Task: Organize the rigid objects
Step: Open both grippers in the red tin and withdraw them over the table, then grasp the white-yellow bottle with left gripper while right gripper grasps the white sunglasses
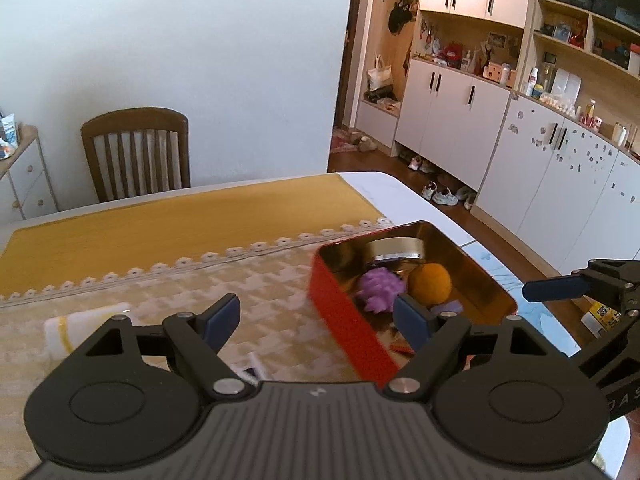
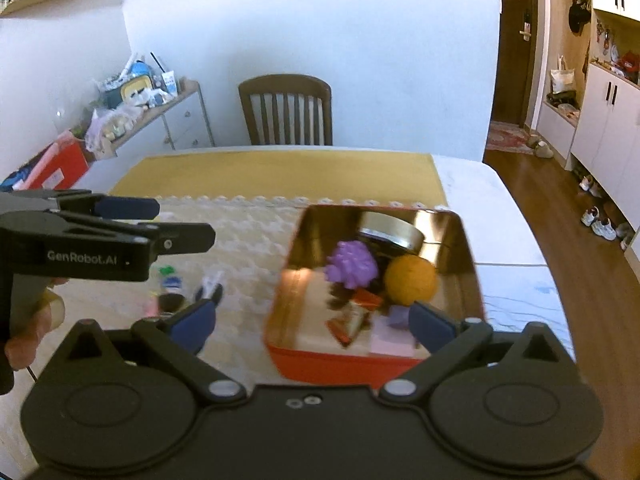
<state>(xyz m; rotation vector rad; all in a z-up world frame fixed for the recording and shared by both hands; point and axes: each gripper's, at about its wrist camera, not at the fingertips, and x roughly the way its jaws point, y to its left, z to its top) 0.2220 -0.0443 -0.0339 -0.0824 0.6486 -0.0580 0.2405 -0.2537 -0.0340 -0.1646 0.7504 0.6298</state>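
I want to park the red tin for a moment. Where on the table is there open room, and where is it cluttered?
The mustard cloth between the lace trim and the chair looks bare. The white tabletop right of the red tin also looks free. The patterned mat left of the tin is crowded with small items.

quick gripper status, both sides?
Left gripper: open, holding nothing, beside the red rectangular metal tin.
Right gripper: open, holding nothing, above the tin's near edge.
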